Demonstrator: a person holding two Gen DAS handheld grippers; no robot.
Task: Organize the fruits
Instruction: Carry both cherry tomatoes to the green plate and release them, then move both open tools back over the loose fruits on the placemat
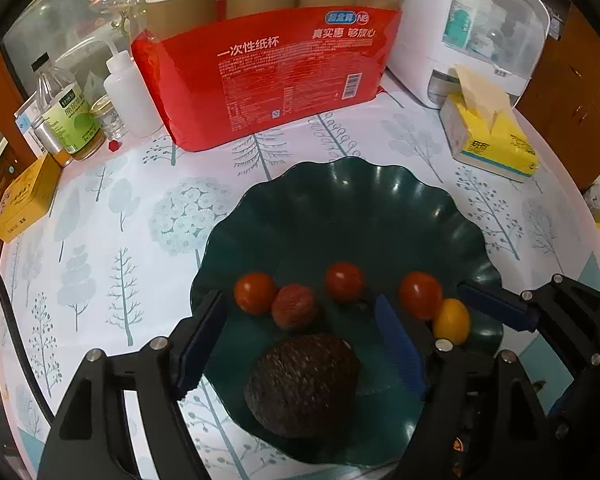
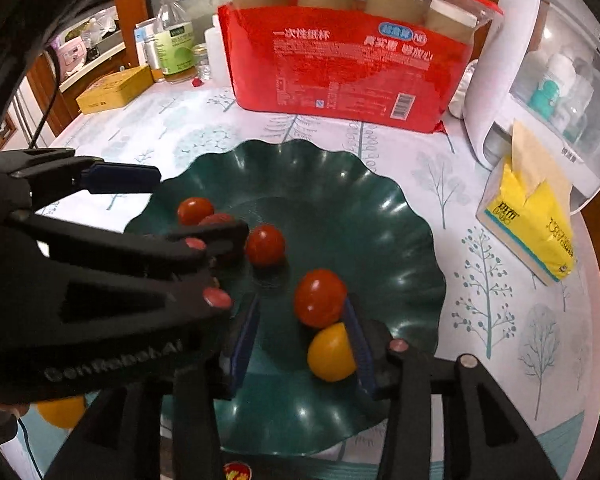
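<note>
A dark green scalloped bowl [image 1: 340, 200] [image 2: 340, 184] holds three red cherry tomatoes [image 1: 344, 282], a wrinkled red-brown fruit [image 1: 296, 306], a yellow tomato [image 1: 452, 320] and a dark avocado [image 1: 304, 386]. My left gripper [image 1: 300, 320] stands open over the bowl. The avocado lies between its blue pads [image 1: 202, 344], with a gap on each side. My right gripper [image 2: 300, 320] is open too. The yellow tomato [image 2: 332, 352] and a red tomato [image 2: 320, 298] lie in the bowl against its right pad [image 2: 360, 344], and its left pad stays clear of them. Its outer finger [image 1: 496, 308] shows in the left wrist view.
A red pack of paper cups [image 1: 268, 68] stands behind the bowl. A yellow tissue pack [image 1: 492, 136] and a white appliance [image 1: 480, 28] are at the right. Bottles [image 1: 70, 116] and a yellow box [image 1: 28, 200] are at the left. An orange fruit [image 2: 62, 410] lies outside the bowl.
</note>
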